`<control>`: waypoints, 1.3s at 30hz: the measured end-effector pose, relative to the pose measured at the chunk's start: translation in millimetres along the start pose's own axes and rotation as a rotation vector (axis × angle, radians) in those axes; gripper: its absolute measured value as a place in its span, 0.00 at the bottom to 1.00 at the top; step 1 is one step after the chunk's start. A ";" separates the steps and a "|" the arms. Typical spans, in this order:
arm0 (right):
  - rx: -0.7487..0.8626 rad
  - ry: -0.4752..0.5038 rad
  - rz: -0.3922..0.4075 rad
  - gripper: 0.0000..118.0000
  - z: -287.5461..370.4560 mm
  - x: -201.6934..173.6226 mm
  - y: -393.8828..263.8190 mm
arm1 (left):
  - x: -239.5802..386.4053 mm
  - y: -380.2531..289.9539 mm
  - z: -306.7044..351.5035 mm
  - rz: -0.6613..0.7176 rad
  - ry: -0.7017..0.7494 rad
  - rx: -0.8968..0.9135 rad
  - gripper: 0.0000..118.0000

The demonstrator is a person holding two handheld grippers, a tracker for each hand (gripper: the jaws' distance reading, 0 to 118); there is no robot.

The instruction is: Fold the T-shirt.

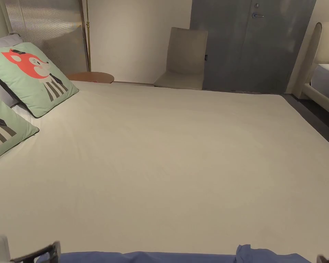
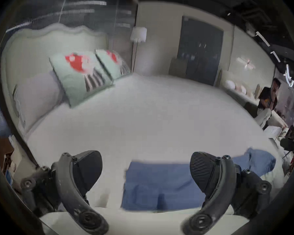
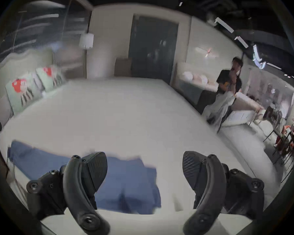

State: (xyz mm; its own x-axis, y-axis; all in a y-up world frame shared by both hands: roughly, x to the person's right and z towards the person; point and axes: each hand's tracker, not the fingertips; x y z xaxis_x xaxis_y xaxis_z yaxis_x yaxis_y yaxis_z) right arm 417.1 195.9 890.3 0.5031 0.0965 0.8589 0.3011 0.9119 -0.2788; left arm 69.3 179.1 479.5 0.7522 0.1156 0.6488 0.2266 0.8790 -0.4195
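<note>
- Blue T-shirt (image 2: 161, 186) lies flat on the bed (image 1: 181, 154), along the near edge, closest to the person. Head view catches only its far hem as a blue strip at the frame bottom (image 1: 153, 257); one end is bunched into a small fold.
- Left gripper (image 2: 146, 169): jaws spread wide, nothing between them. The shirt shows through the gap, lying below on the bed. No contact seen.
- Right gripper (image 3: 145, 169): jaws likewise spread wide, empty. Shirt (image 3: 126, 184) lies under and to the left of the gap; right jaw is over bare sheet.
- Both gripper views are motion-blurred; fine cloth detail is not legible.
- Head view: dark part of the left gripper at the lower left corner (image 1: 40, 255).
- Bed sheet is pale, smooth and bare past the shirt.
- Two green cushions (image 1: 35, 77) with an orange animal print sit at the left, by the headboard.
- Beyond the bed: beige chair (image 1: 184, 60), dark door (image 1: 253, 44), round wooden side table (image 1: 92, 77).
- Another person (image 3: 227, 89) stands off to the right, well apart from the bed.
</note>
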 end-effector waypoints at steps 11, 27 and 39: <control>0.354 0.007 -0.043 0.22 13.7 -102.2 43.1 | 71.0 33.1 19.1 -0.110 -0.040 0.292 0.02; 0.292 0.095 0.015 0.00 11.0 -150.2 34.6 | -119.7 -7.7 -75.5 0.531 -0.512 -0.269 0.42; 0.243 0.076 0.040 0.00 14.6 -173.8 34.4 | -149.3 -62.2 -136.2 0.727 -0.734 -0.474 0.92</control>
State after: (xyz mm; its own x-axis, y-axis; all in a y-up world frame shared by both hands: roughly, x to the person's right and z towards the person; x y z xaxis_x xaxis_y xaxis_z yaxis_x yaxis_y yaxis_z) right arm 328.2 216.4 737.7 0.5728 0.1129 0.8119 0.0807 0.9779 -0.1930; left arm 27.2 44.2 322.3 0.2921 0.9071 0.3032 0.2134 0.2472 -0.9452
